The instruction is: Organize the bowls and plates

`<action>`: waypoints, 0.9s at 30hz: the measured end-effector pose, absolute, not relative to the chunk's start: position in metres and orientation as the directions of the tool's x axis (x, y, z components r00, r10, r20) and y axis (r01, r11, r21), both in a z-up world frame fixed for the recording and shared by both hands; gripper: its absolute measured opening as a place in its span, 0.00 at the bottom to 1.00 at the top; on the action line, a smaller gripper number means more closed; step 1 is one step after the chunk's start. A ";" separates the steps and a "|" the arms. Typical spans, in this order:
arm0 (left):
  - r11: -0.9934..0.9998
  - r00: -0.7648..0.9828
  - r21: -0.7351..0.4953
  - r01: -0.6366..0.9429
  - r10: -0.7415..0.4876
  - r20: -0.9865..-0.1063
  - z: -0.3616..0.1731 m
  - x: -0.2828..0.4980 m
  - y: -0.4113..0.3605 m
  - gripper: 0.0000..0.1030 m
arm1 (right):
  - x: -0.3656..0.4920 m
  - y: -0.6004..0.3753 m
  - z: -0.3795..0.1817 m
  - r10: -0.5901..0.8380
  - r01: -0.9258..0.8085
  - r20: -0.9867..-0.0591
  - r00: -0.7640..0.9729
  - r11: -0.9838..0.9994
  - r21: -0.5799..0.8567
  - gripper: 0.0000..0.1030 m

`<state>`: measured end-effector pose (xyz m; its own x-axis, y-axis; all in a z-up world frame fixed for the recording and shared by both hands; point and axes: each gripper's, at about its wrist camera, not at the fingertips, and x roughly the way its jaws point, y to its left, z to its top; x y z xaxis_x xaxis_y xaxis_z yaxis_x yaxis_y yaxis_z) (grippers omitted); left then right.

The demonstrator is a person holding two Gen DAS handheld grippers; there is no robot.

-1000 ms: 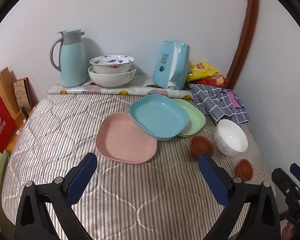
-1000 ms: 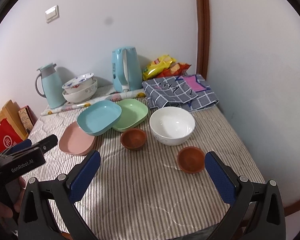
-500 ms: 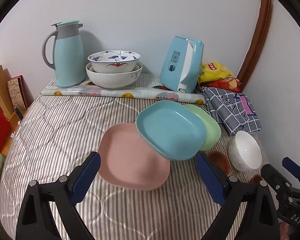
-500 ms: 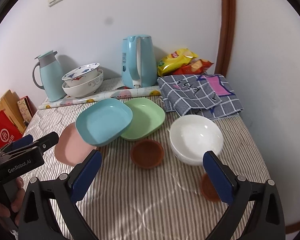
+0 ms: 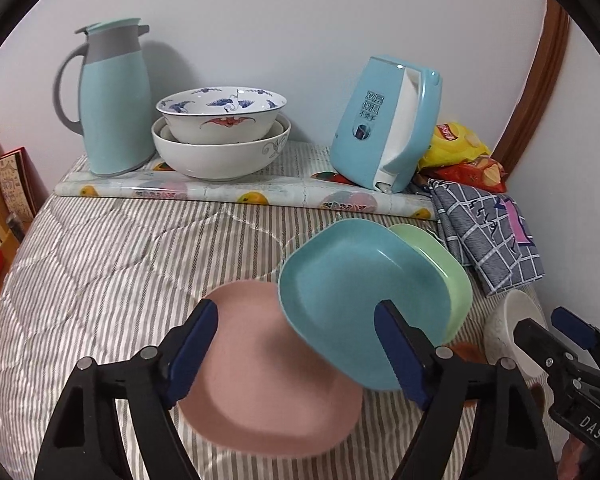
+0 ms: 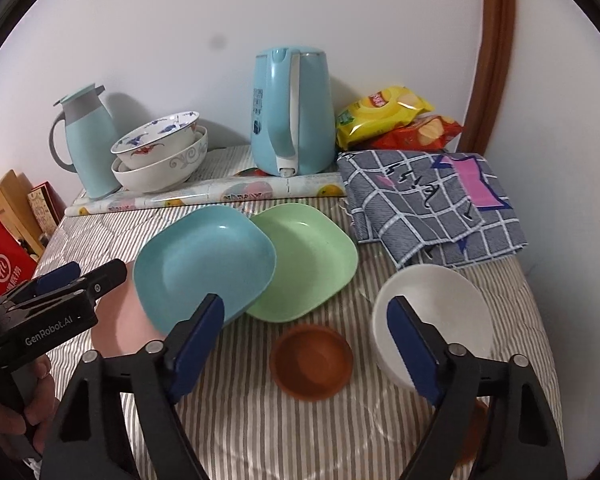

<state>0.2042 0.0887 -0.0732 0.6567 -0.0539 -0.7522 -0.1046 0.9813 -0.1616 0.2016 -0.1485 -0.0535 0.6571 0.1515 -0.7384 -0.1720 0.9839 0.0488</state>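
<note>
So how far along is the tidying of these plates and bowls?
Barely begun. Two patterned bowls are nested at the back. The blue plate leans across the pink plate and green plate. Both the left gripper and right gripper are open and empty. The white bowl and brown bowl sit loose.

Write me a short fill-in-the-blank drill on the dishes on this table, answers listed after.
1. The blue plate lies partly over the pink plate and the ____ plate.
2. The patterned bowl sits nested inside a plain ____ bowl.
3. Between the right gripper's open fingers lies a small ____ bowl.
4. The left gripper is open and holds ____.

Missing words: green; white; brown; nothing
</note>
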 end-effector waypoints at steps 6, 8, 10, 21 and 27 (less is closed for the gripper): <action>0.982 0.631 -0.169 -0.082 -0.080 -0.772 -0.092 0.230 0.088 0.66 | 0.229 -0.138 -0.071 0.165 -0.176 -0.770 0.616 0.982 0.070 0.64; 0.982 0.627 -0.173 -0.074 -0.089 -0.774 -0.098 0.239 0.088 0.65 | 0.236 -0.134 -0.078 0.171 -0.184 -0.781 0.600 0.980 0.073 0.60; 0.984 0.625 -0.164 -0.065 -0.088 -0.775 -0.102 0.248 0.087 0.62 | 0.240 -0.131 -0.082 0.174 -0.184 -0.787 0.592 0.980 0.078 0.59; 0.984 0.589 -0.178 -0.029 -0.127 -0.798 -0.123 0.279 0.081 0.38 | 0.256 -0.121 -0.104 0.197 -0.180 -0.824 0.531 0.977 0.117 0.58; 0.981 0.576 -0.194 -0.024 -0.145 -0.804 -0.130 0.280 0.082 0.19 | 0.264 -0.113 -0.115 0.196 -0.194 -0.850 0.489 0.974 0.114 0.39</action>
